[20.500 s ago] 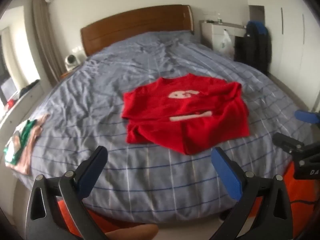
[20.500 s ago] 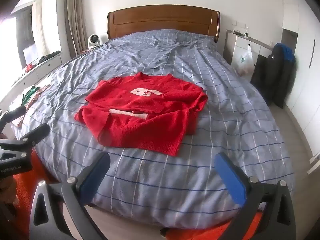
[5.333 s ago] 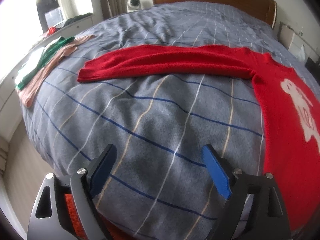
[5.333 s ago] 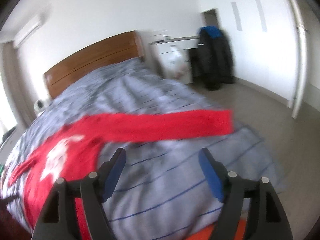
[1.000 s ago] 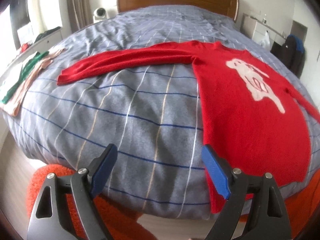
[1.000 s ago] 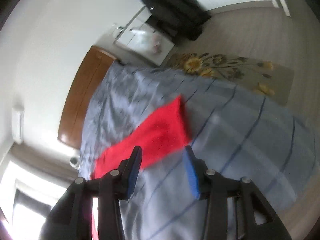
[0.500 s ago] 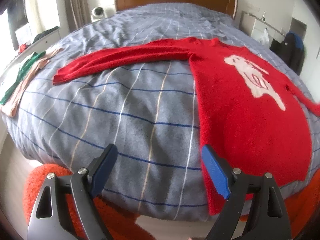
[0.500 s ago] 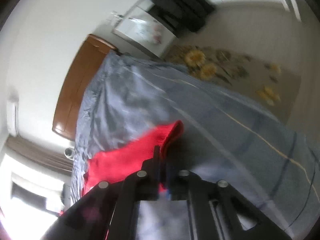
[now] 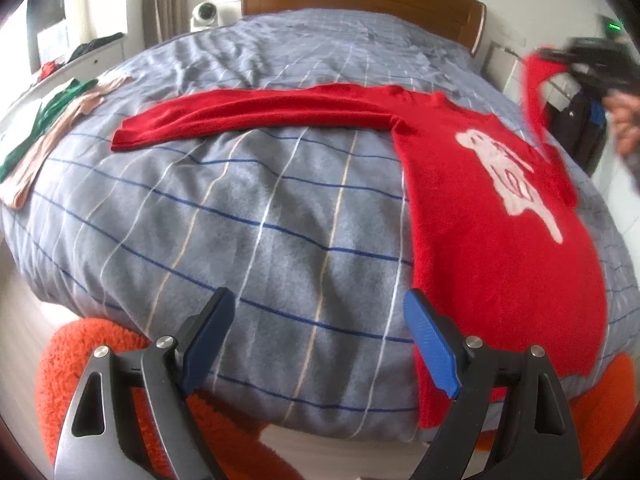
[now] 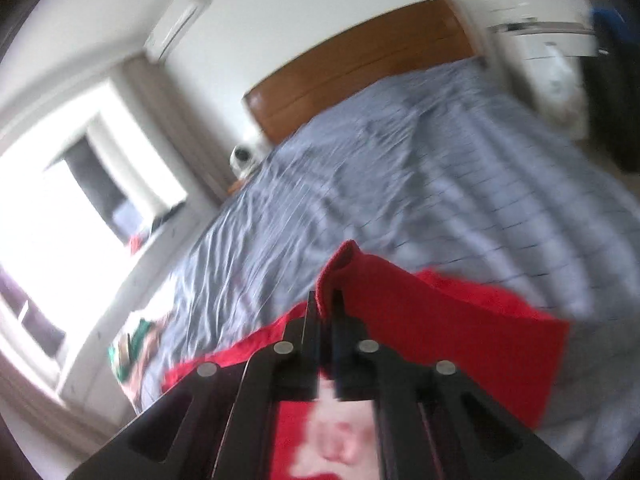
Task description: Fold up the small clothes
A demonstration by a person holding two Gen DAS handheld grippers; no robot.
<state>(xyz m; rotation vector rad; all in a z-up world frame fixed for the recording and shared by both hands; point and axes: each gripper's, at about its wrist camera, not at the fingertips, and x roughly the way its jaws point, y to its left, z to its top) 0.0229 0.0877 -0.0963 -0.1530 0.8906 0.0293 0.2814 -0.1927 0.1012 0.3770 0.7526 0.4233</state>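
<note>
A red sweater (image 9: 492,216) lay spread on the bed (image 9: 256,216). The right tool (image 10: 325,300) was clamped on its sleeve (image 10: 400,300), lifted. The left tool (image 9: 316,344) hung wide open, empty.

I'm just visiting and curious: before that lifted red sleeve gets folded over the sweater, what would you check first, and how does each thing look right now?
1. Right gripper clamped on the sleeve cuff: ok, cuff pinched between shut jaws.
2. Sleeve lifted off the bed: ok, it hangs in the air at the right of the left view.
3. Sweater body lying flat, picture side up: ok.
4. Other sleeve spread out straight: ok, not yet folded.
5. Left gripper free: ok, open and empty near the bed's edge.
6. Sweater hem fully on the bed: not ok, its lower corner droops over the edge.
</note>
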